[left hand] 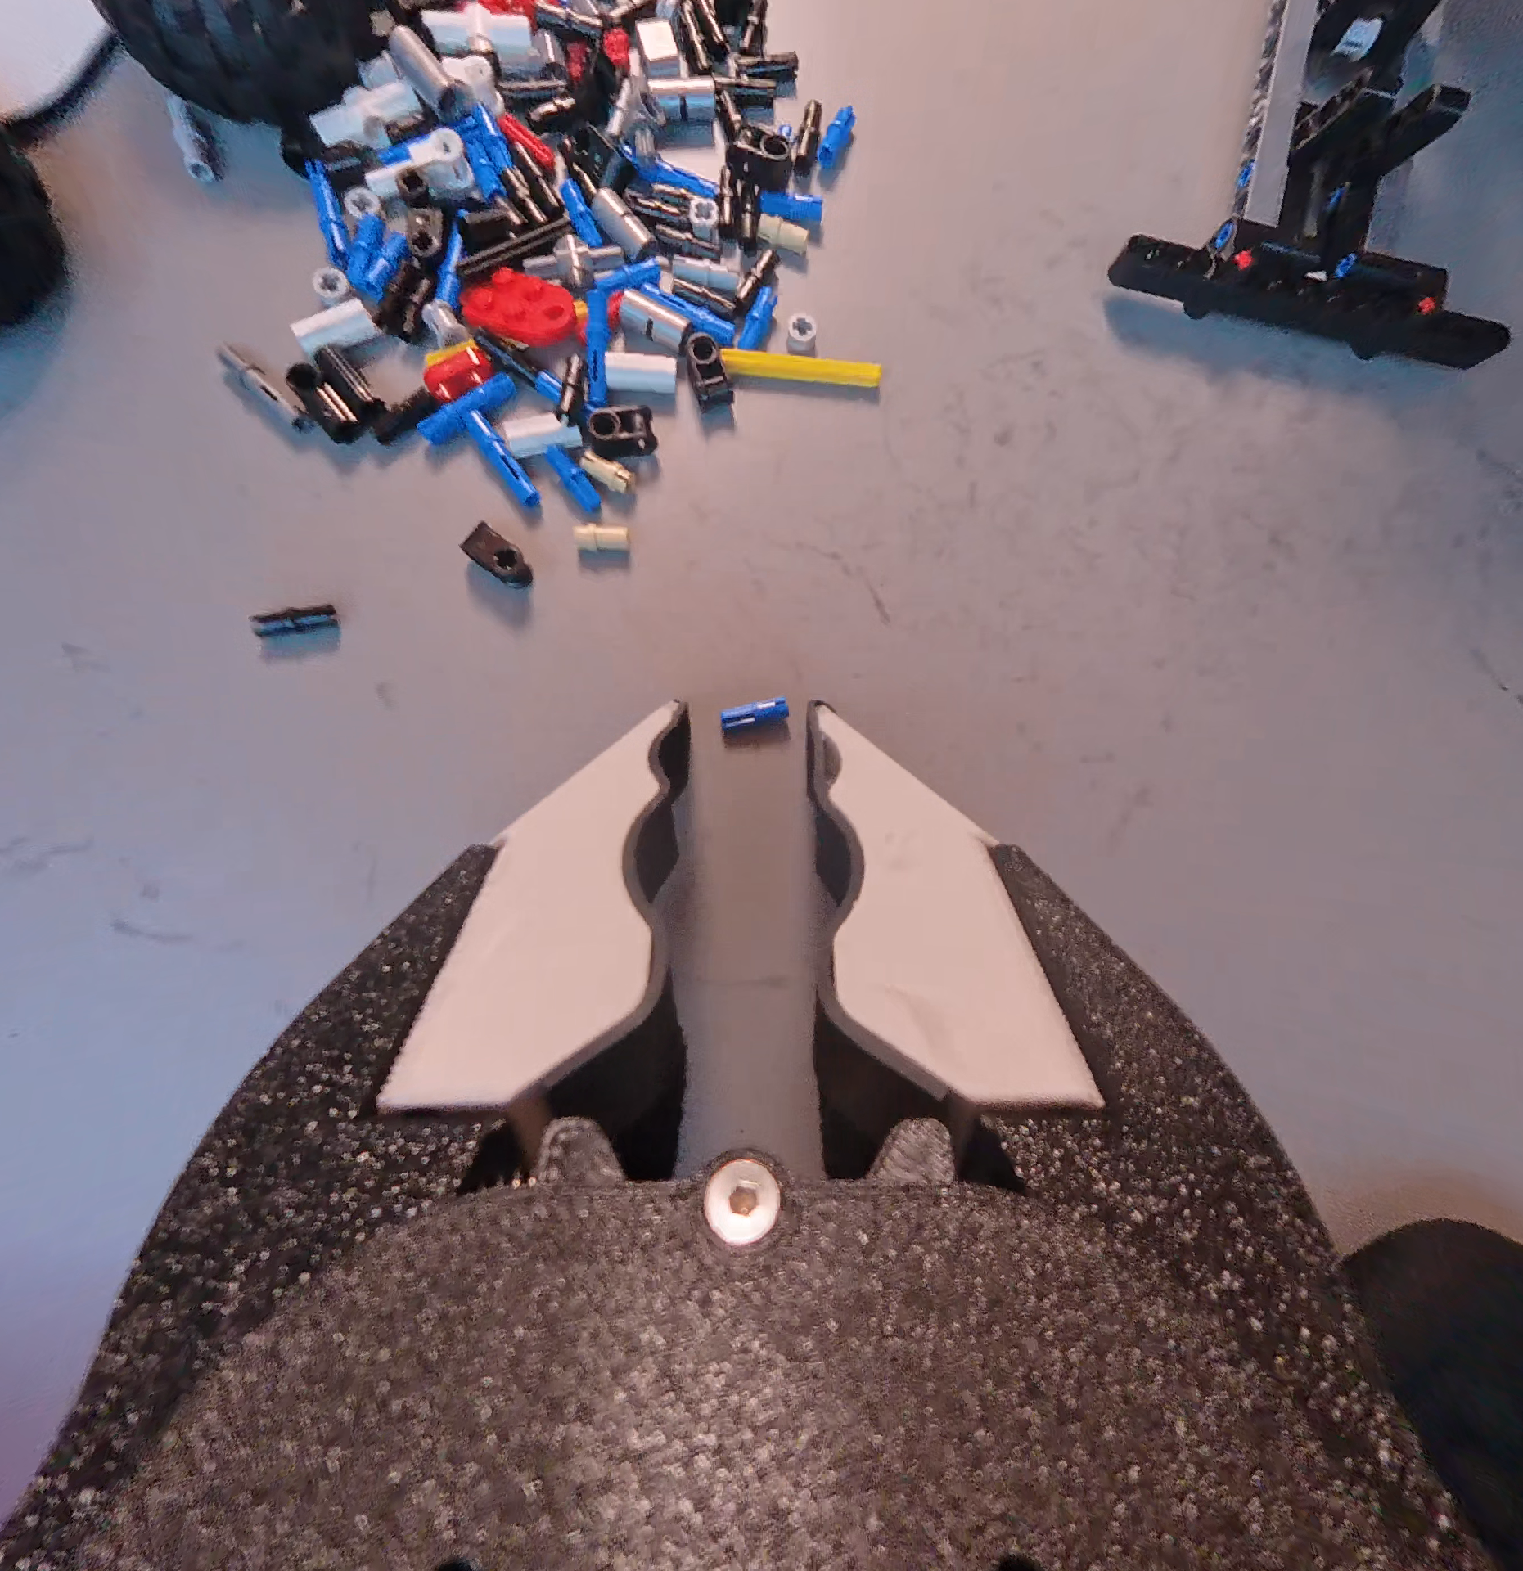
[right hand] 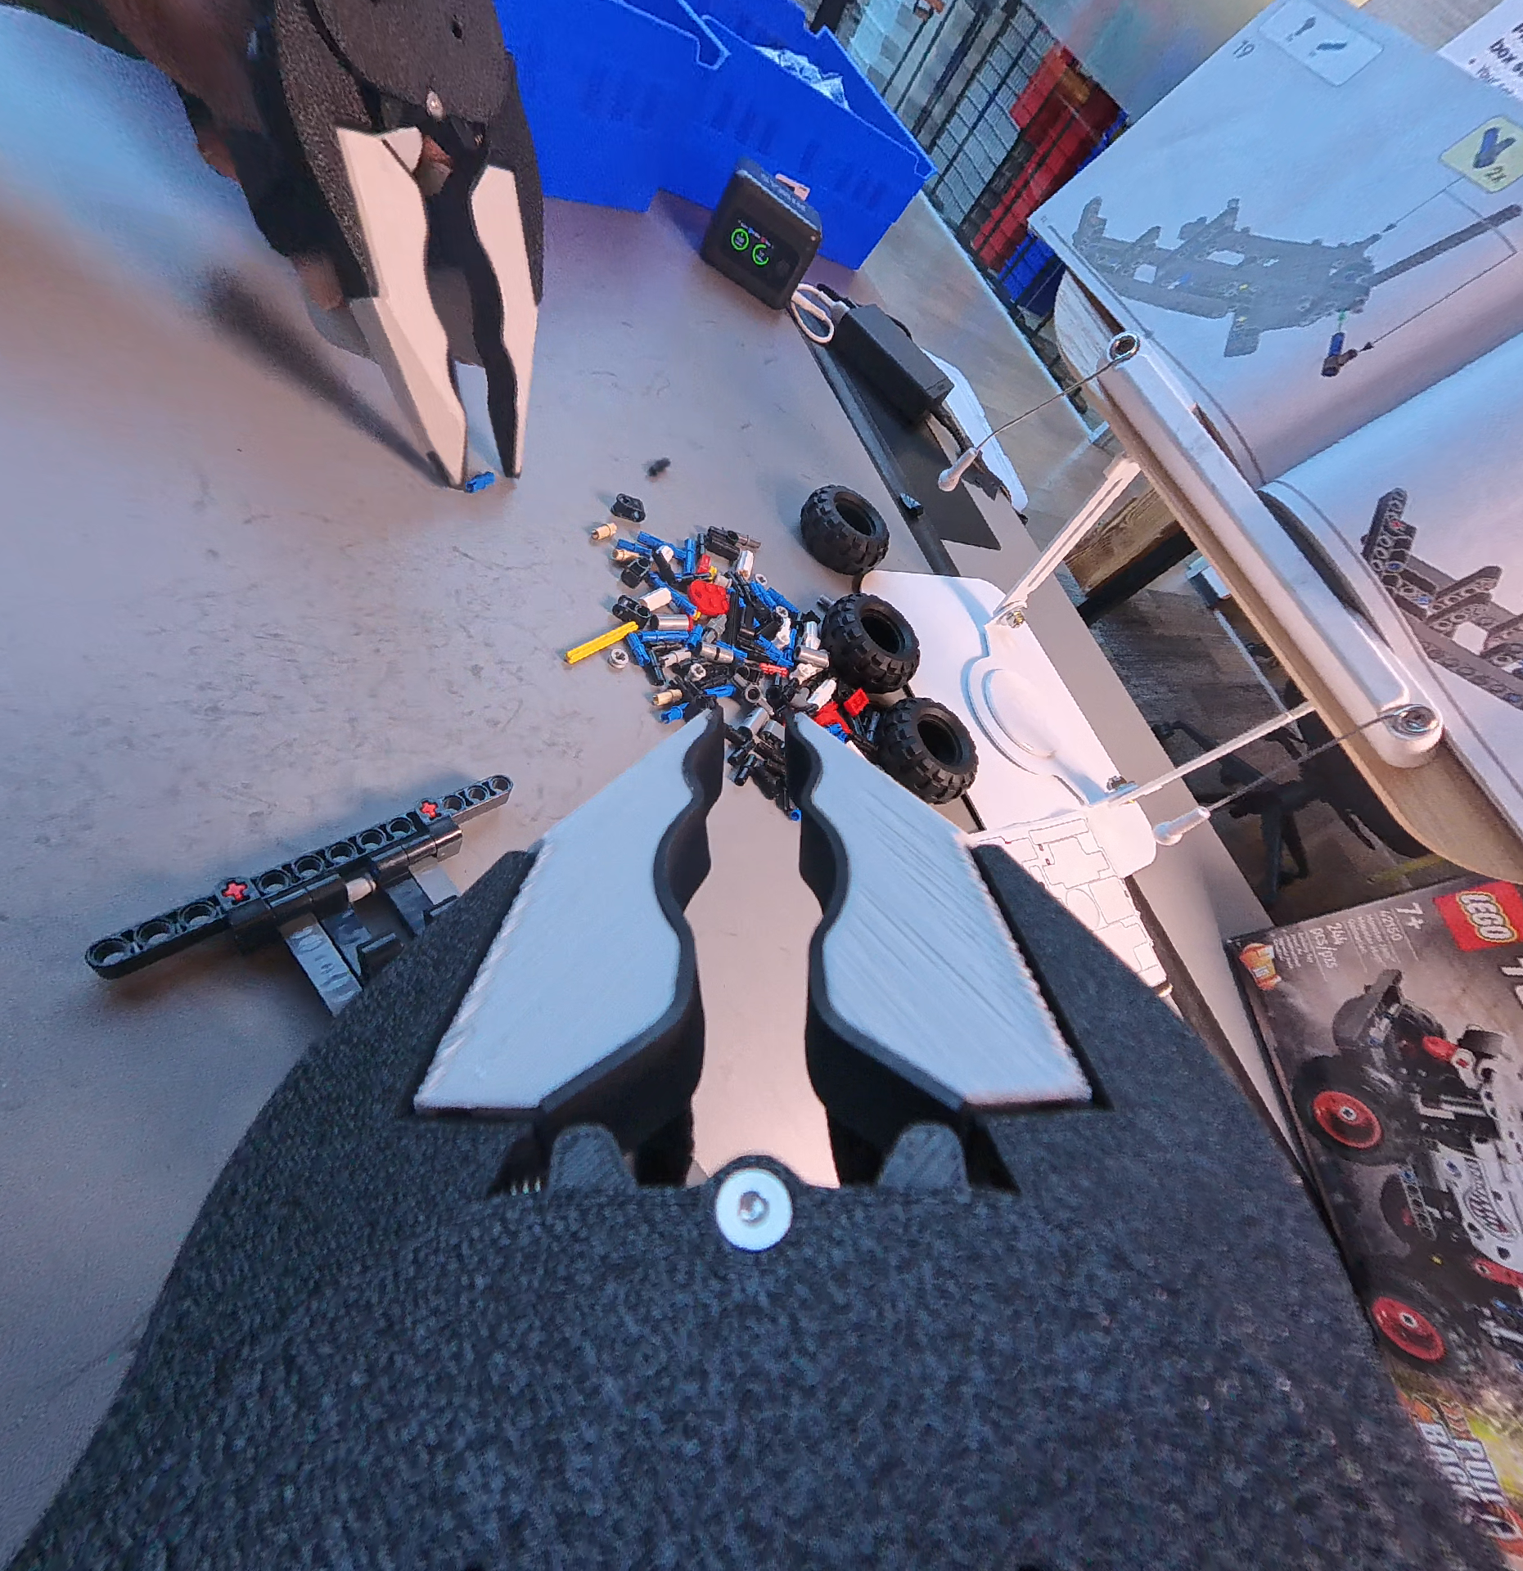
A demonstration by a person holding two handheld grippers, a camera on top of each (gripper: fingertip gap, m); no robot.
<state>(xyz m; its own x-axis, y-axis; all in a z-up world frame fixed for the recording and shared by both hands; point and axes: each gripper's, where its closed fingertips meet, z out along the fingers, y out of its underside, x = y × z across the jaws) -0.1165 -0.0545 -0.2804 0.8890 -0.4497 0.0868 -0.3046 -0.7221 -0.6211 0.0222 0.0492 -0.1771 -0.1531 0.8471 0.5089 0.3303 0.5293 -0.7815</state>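
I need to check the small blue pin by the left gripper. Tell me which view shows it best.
The left wrist view: the blue pin lies close and sharp on the table between the left gripper's open fingertips. The right wrist view shows it far off, tiny, partly hidden.

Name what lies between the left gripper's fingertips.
A small blue pin on the table, between the open left gripper's tips; both views show it.

Small blue pin (left hand: 754, 715), flat on table, between fingertips
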